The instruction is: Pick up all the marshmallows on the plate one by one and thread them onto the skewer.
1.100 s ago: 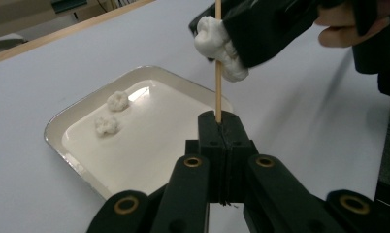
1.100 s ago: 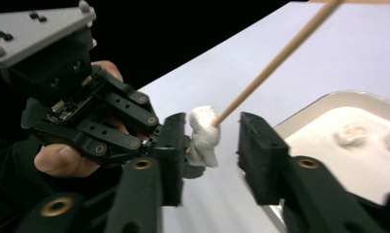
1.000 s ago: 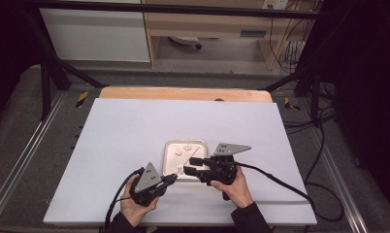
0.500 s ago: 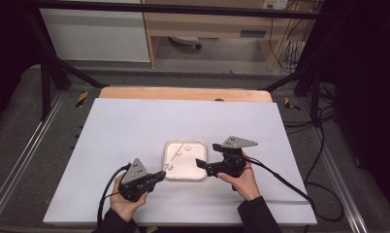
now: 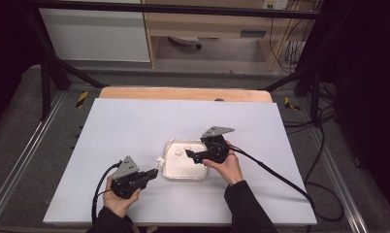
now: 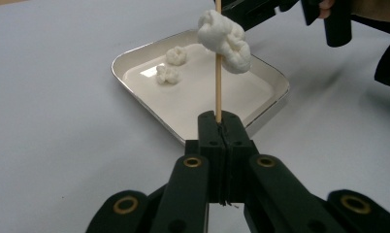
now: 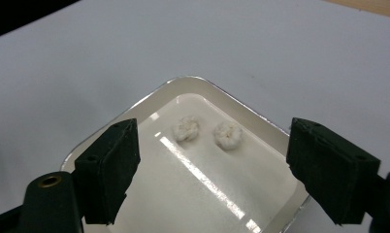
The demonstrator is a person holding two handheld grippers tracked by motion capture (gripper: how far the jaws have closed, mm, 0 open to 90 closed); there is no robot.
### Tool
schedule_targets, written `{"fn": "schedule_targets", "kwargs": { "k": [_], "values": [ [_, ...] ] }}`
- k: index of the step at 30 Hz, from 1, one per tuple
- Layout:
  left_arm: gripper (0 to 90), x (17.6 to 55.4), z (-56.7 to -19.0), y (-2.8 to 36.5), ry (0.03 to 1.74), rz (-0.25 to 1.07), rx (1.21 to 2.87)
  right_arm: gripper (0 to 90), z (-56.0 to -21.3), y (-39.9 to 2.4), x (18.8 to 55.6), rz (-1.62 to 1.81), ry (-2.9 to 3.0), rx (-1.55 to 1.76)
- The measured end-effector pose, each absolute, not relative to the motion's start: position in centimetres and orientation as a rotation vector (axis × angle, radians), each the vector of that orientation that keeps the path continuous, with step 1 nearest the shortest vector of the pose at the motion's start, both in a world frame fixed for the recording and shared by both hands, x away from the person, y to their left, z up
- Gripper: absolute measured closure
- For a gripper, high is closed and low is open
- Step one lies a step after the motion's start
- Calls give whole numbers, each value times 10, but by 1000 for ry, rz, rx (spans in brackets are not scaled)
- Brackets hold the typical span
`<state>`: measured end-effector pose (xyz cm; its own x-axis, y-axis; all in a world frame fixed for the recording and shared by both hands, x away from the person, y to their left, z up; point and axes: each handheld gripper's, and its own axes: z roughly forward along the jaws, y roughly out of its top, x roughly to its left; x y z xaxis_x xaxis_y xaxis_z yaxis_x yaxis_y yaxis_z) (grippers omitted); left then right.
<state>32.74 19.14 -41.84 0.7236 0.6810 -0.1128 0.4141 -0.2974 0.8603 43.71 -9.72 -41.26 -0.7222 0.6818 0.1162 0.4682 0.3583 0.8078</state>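
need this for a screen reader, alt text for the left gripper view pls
The left gripper, shut on a thin wooden skewer with white marshmallow pieces threaded on it. Behind it on the white table, a white tray holds two more pieces.

Lab recording rig: white table (image 5: 135, 126) boxed in by black frame struts (image 5: 42, 73), floor rails (image 5: 18, 160), loose cables (image 5: 324, 141) and hazard-tape marks (image 5: 81, 98).
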Motion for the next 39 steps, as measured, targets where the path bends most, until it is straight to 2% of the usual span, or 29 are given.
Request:
{"fn": "schedule_targets", "kwargs": {
  "k": [4, 12, 16, 29, 35, 39],
  "values": [
    [888, 328, -419, 191, 839, 335, 1937, 253, -418, -87, 449, 1249, 2414, 1026],
    [888, 329, -419, 193, 851, 327, 1925, 477, -431, -75, 464, 1182, 2431, 1050],
    [888, 330, -419, 194, 857, 321, 1921, 547, -438, -73, 469, 1154, 2452, 1057],
    [888, 331, -421, 193, 855, 320, 1930, 574, -452, -69, 473, 1137, 2456, 1019],
    [888, 331, -421, 193, 854, 321, 1933, 687, -450, -69, 473, 1096, 2457, 1015],
    [888, 331, -421, 192, 851, 321, 1934, 725, -449, -70, 473, 1086, 2458, 1016]
  ]
}}
